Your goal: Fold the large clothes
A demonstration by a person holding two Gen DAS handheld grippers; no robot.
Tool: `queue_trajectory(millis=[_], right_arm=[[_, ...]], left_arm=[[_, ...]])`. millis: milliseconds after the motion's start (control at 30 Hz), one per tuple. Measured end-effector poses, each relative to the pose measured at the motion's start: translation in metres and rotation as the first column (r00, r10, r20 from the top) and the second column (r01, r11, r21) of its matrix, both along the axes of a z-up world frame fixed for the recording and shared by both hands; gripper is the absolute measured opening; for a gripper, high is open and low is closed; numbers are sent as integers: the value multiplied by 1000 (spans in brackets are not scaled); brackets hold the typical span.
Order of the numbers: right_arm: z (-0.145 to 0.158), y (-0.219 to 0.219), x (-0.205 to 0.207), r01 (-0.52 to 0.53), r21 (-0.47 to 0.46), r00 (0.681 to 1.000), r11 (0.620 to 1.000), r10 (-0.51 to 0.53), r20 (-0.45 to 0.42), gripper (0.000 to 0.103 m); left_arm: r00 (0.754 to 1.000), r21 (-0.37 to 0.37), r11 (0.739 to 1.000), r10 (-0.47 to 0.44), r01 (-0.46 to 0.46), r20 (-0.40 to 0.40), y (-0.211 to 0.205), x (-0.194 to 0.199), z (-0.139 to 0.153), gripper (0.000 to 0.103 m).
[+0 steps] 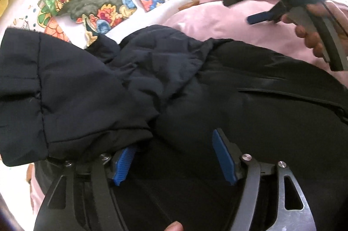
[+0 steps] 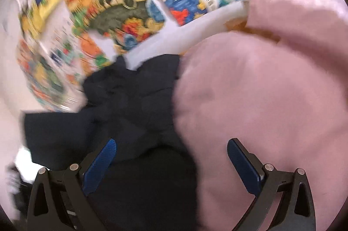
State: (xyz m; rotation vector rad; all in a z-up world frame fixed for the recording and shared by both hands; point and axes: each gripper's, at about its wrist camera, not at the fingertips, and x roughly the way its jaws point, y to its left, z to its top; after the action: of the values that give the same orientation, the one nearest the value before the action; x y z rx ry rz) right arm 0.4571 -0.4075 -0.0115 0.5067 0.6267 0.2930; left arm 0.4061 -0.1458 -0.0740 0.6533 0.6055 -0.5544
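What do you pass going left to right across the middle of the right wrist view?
Colourful printed cloth → dark jacket → pink garment.
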Motion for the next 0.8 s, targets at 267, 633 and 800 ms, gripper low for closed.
queue_trajectory(millis=[267,633,800], right_arm=[[12,20,13,-269,319,963,909,263,65,103],[-23,39,35,-178,267,969,947,216,-119,103],[-22,54,38,-182,161,968,970,205,-142,103]], left_arm=[[997,66,995,-73,72,11,-14,-18,-5,65],[999,-31,999,-19,18,-32,22,-24,8,65],[981,-170,967,174,-187,-86,70,-5,32,65]])
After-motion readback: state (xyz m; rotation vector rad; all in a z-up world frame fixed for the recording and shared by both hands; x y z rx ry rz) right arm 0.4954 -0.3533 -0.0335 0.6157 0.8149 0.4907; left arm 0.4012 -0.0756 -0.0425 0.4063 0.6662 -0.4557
